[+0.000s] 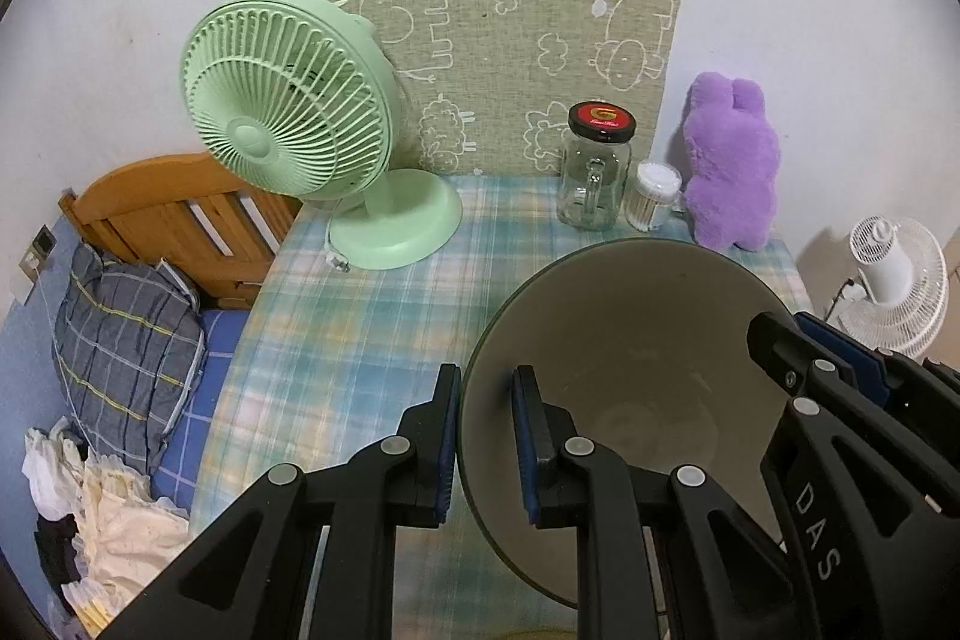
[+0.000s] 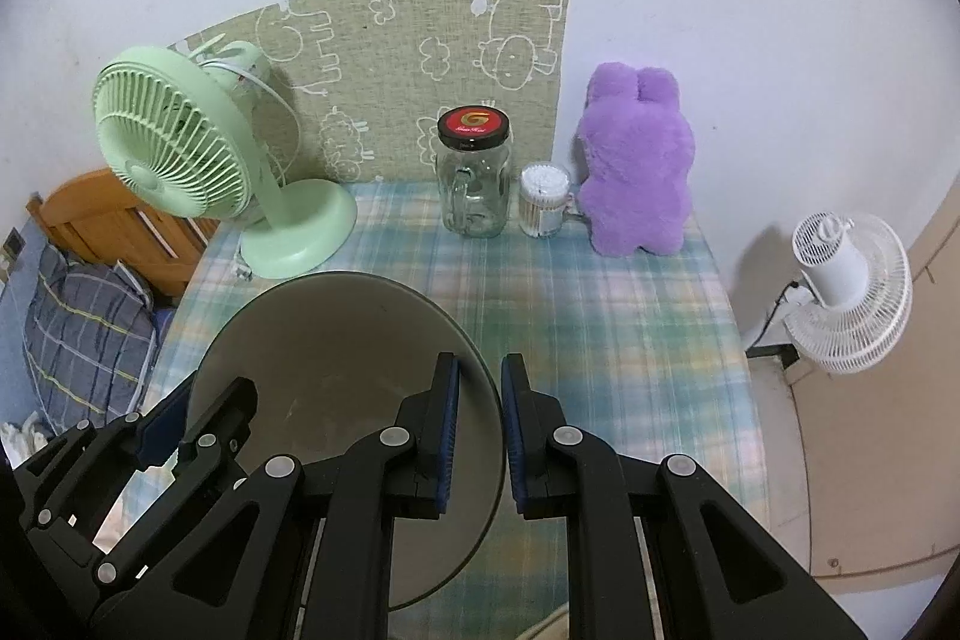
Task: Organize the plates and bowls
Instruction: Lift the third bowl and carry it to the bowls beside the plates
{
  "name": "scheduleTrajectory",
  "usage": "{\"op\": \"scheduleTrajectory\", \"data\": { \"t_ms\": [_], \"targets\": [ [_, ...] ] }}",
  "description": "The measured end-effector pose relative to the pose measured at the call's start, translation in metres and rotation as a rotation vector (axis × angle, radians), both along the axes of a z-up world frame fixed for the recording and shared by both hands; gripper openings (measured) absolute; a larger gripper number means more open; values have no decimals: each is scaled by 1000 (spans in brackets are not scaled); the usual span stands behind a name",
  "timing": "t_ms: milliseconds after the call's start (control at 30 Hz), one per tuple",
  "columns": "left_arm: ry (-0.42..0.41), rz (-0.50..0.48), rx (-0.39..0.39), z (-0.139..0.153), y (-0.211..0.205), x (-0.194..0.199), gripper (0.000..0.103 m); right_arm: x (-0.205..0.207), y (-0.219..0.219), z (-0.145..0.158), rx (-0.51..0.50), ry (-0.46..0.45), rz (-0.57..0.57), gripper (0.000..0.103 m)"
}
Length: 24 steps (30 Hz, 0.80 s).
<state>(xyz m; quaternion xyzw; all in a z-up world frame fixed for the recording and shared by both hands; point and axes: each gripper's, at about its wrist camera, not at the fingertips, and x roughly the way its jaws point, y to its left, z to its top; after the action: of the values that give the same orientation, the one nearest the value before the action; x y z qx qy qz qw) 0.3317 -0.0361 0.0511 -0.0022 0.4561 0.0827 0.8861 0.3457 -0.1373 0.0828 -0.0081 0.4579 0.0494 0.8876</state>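
**Bowl pinched on both rims, held over plaid tabletop**

Large grey-green bowl (image 1: pixel 636 340) is held above the plaid tablecloth (image 1: pixel 360 340), on the near side of the glass jar (image 1: pixel 594 172).

Left gripper (image 1: pixel 487 445): pads pinching the bowl's left rim, one inside, one outside.

Right gripper (image 2: pixel 480 436): same pinch on the bowl's right rim.

Relative to the jar: green desk fan (image 1: pixel 288 124) well to its left; cotton-swab tub (image 1: pixel 654 193) just beside it on the right; purple plush (image 1: pixel 732 166) just beyond the tub.
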Motion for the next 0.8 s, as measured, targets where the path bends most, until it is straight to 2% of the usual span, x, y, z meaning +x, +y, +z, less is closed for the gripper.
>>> {"op": "scheduleTrajectory", "data": {
  "t_ms": [400, 800],
  "targets": [
    [-1, -69, -26, -1, 3, -57, 14, -64, 6, 6, -17, 4, -63, 18],
    [29, -108, -62, -25, 7, -103, 14, -119, 9, -14, -32, 24, -115, 18]
  ]
}}
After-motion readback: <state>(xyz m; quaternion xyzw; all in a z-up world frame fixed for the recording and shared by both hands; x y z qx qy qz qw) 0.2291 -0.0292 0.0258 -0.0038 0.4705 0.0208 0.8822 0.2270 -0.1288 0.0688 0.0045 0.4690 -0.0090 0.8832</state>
